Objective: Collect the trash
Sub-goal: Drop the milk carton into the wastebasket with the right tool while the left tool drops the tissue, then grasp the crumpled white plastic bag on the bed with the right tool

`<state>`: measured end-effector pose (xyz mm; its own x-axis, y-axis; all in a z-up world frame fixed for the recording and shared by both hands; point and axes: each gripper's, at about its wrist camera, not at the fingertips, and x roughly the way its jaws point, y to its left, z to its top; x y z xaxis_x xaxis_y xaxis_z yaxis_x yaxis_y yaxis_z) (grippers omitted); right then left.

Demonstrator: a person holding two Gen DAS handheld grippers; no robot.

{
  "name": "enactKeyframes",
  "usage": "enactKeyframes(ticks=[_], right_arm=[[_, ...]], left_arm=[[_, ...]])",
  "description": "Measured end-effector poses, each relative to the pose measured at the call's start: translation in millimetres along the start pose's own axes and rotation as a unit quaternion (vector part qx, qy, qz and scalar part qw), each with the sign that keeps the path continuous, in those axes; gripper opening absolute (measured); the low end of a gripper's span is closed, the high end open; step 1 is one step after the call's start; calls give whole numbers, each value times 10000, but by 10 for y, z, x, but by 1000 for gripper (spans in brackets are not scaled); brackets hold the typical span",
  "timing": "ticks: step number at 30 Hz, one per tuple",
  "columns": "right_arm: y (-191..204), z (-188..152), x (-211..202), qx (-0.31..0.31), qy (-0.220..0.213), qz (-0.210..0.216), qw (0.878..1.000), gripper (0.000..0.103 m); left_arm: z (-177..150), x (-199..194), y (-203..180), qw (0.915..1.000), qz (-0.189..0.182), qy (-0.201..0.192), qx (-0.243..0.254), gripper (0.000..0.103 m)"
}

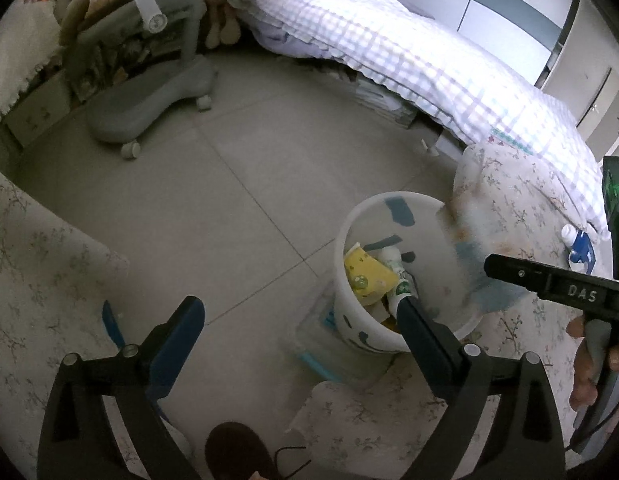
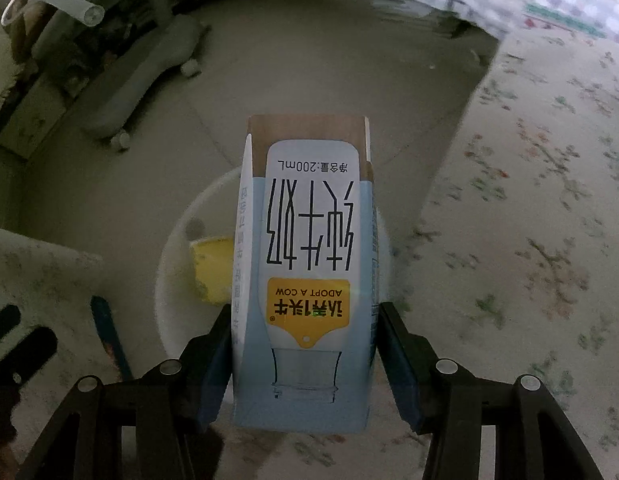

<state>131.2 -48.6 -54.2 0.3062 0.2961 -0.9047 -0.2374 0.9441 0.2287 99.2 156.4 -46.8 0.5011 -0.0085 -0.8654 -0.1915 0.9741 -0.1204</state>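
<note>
big bed (image 1: 449,80) w/ a checked blanket sits at the back. white bin (image 1: 389,280) stands on the floor. right tongs (image 2: 303,344) squeeze a milk box (image 2: 305,272) over the bin. left tongs (image 1: 297,320) are wide apart, holding nothing.

Black hand-held gripper (image 1: 297,316), blue finger pads (image 1: 177,340).

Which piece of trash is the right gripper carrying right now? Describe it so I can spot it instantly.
Start at the round white plastic trash bin on the grey tiled floor beside the floral cloth. Above it, the right gripper clamps a tall pale-blue and white milk carton. Unlike the yellow packet in the bin, it carries upside-down black lettering and a yellow "ADOPT A COW" badge.
</note>
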Motion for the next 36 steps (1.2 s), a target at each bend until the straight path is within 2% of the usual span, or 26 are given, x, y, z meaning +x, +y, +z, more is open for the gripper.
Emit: enactKeyframes(ticks=[1, 4, 11, 17, 27, 36], right_arm=[[15, 27, 17, 17, 22, 117, 9999, 60], [28, 53, 17, 40, 18, 133, 9999, 72], [-155, -55, -187, 155, -59, -34, 9999, 72], [-469, -185, -522, 251, -170, -284, 9991, 72], [-1068, -551, -1084, 754, -426, -565, 9946, 78], [-1527, -778, -1274, 1140, -631, -914, 9873, 80]], left_arm=[[1, 2, -5, 10000, -18, 6, -2, 99], [0, 8, -42, 10000, -38, 9, 37, 99], [-10, -18, -134, 9998, -98, 9, 143, 99], [-20, -40, -214, 9997, -175, 9, 188, 100], [-44, -69, -353, 9992, -173, -8, 370, 101], [-49, -88, -486, 9985, -273, -17, 481, 103]])
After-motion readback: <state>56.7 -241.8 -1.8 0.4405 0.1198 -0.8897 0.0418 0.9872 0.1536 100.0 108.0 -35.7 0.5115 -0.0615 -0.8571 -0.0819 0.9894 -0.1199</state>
